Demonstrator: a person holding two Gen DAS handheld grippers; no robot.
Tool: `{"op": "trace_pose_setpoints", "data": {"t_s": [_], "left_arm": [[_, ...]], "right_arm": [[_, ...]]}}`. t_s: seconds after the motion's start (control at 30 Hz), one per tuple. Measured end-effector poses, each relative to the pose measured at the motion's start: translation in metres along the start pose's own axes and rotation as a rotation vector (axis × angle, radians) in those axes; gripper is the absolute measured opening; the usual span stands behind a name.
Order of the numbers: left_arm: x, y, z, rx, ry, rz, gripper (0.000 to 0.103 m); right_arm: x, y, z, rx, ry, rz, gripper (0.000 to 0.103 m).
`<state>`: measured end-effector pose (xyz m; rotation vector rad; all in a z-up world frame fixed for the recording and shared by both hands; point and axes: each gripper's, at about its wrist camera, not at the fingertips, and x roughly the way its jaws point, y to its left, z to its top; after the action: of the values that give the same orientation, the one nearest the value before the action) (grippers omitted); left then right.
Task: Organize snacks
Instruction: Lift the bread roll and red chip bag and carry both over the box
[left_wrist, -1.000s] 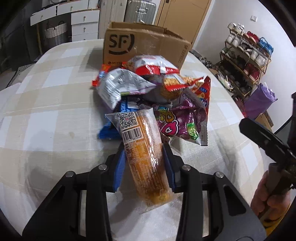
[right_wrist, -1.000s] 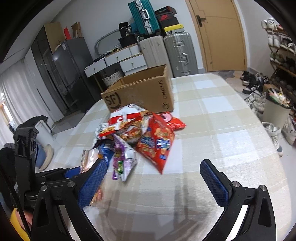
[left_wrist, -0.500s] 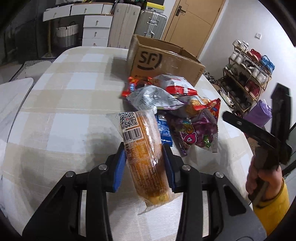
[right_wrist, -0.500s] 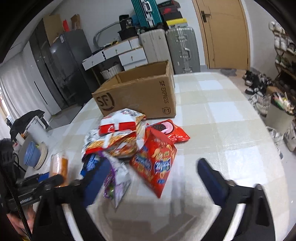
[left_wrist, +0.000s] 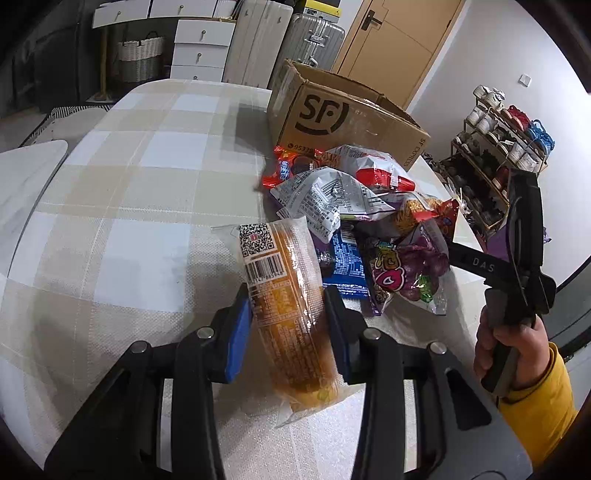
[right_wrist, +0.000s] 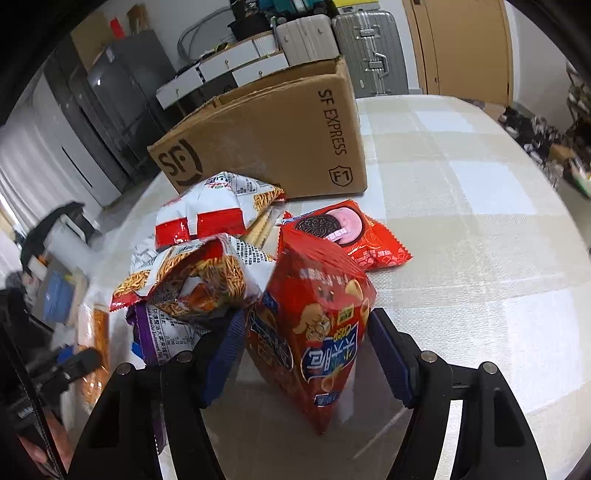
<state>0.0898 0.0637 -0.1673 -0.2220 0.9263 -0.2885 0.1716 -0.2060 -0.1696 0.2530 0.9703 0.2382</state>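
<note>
A table under a beige and white checked cloth (left_wrist: 122, 206) fills both views, and an open cardboard box (left_wrist: 332, 122) printed SF stands on it. Behind the box are white drawers, 2 hard suitcases and a wooden door; a shoe rack (left_wrist: 495, 155) stands off to the box's right in the left wrist view.

The snack pile (left_wrist: 354, 206) lies just in front of the box, touching its front wall. Left of the box in the left wrist view the cloth is bare out to the table's rounded edge; in the right wrist view a wide bare stretch runs right of the box to the far rim.

The left gripper (left_wrist: 288, 317) is clamped on a long orange packet in clear wrap (left_wrist: 284, 295), held in front of the box, at the near edge of the pile. The right gripper (right_wrist: 306, 347) has a red bag (right_wrist: 314, 332) between its blue pads; its jaws have just been closing, and the left pad presses the bag while the right one sits at its edge.

Only the left wrist view shows the hand (left_wrist: 513, 350) in a yellow sleeve holding the right tool. Only the right wrist view shows the red cookie pack (right_wrist: 347, 236) beside the box's front right corner.
</note>
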Motion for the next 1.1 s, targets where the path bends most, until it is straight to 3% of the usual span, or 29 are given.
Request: {"op": "trace_pose_setpoints", "data": {"t_s": [0.03, 0.23, 0.6, 0.87, 1.1], "left_arm": [[0.000, 0.000, 0.000, -0.001, 0.000, 0.002, 0.035], [-0.008, -0.003, -0.001, 0.003, -0.013, 0.007, 0.035], [-0.041, -0.023, -0.005, 0.036, -0.067, 0.017, 0.035], [-0.071, -0.045, -0.006, 0.075, -0.119, 0.031, 0.035], [-0.102, -0.067, 0.000, 0.112, -0.181, 0.027, 0.035]], "right_arm": [[0.000, 0.000, -0.001, -0.006, -0.001, 0.007, 0.059], [-0.006, -0.007, -0.007, 0.029, -0.017, 0.092, 0.043], [-0.058, -0.014, -0.028, 0.069, -0.115, 0.155, 0.041], [-0.137, -0.003, -0.040, 0.028, -0.250, 0.214, 0.041], [-0.194, 0.022, -0.039, -0.019, -0.318, 0.297, 0.041]]}}
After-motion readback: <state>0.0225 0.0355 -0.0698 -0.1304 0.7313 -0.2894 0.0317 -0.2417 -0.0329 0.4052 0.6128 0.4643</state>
